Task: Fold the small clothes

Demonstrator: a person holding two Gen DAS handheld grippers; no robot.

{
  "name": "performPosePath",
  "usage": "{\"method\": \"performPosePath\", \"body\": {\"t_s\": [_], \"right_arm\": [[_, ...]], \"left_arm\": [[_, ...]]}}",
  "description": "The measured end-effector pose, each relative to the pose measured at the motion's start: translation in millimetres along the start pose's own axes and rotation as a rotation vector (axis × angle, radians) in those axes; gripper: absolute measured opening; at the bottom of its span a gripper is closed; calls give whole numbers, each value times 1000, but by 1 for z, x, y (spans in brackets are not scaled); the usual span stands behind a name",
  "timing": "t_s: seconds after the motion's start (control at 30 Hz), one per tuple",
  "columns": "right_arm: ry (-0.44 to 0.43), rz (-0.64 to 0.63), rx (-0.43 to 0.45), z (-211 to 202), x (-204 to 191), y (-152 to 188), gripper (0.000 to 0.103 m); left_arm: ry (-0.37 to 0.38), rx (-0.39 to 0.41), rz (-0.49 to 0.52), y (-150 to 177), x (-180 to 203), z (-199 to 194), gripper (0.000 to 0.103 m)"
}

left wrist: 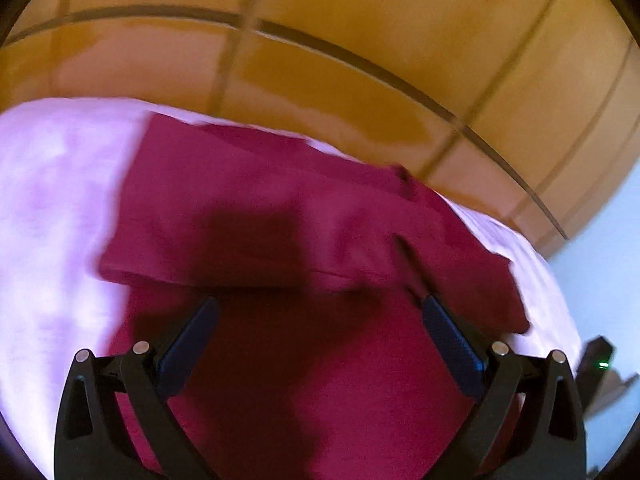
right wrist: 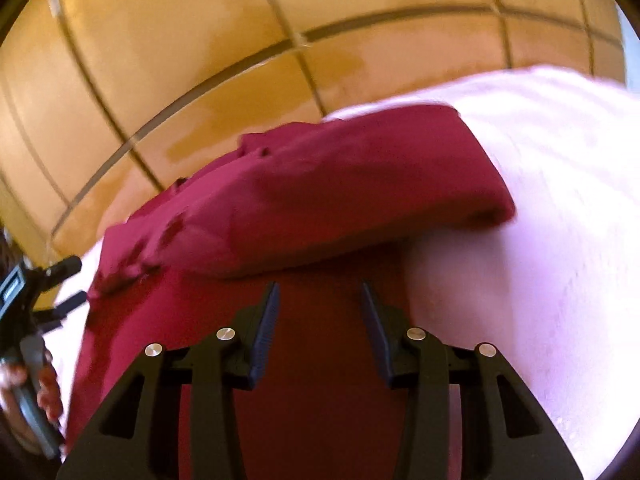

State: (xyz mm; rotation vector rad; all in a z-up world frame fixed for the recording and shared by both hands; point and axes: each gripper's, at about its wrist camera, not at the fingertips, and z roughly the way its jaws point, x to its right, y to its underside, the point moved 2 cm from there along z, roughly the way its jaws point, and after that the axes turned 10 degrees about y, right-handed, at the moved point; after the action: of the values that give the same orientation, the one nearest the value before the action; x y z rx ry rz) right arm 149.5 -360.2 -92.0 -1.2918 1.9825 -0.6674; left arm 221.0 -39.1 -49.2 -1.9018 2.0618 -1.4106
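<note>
A dark red garment (left wrist: 248, 200) lies on a pale pink sheet (left wrist: 52, 200), with one part folded over onto the rest. My left gripper (left wrist: 320, 300) hovers over its near part, open wide, with nothing between the blue pads. In the right wrist view the same garment (right wrist: 360, 184) shows a thick folded flap lying across it. My right gripper (right wrist: 320, 285) hangs just in front of that flap, jaws partly apart and open, the pads touching no cloth. The left gripper (right wrist: 74, 280) and the hand holding it show at that view's left edge.
A glossy orange-brown panelled wooden surface (left wrist: 360, 40) rises behind the sheet. Pale pink sheet (right wrist: 540, 220) stretches to the right of the garment. A dark device with a green light (left wrist: 602, 360) sits at the right edge of the left wrist view.
</note>
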Motion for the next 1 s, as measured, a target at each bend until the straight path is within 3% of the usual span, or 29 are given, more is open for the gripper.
{"method": "performPosePath", "body": {"t_s": [0.1,0.17,0.2,0.3,0.37,0.43,0.47,0.53,0.57,0.8,0.9,1.0], "right_arm": [[-38,49,-6,3,11,1,42],[-28,38,2,2,10,2,42],[-24,32,4,2,10,3,42],[-25,32,8,2,9,4,42],[-38,44,9,3,11,4,42],[-53,59,9,3,12,4,42],[-55,61,9,4,12,4,42],[-51,57,9,3,12,4,42],[-49,55,10,4,11,4,42],[-47,54,10,3,12,3,42],[-47,54,10,2,11,2,42],[-48,55,10,2,12,2,42]], "left_arm": [[63,-54,0,1,20,25,100],[72,-91,12,1,33,43,87],[72,-111,21,2,39,51,76],[88,-189,14,7,51,79,74],[122,-234,-48,9,51,96,74],[159,-221,-94,9,50,98,72],[185,-214,-106,9,49,97,66],[203,-226,-108,9,51,93,11],[183,-231,-104,8,51,91,6],[253,-98,-56,-19,57,44,7],[243,-35,-28,-30,52,21,7],[188,14,-5,-37,36,5,7]]}}
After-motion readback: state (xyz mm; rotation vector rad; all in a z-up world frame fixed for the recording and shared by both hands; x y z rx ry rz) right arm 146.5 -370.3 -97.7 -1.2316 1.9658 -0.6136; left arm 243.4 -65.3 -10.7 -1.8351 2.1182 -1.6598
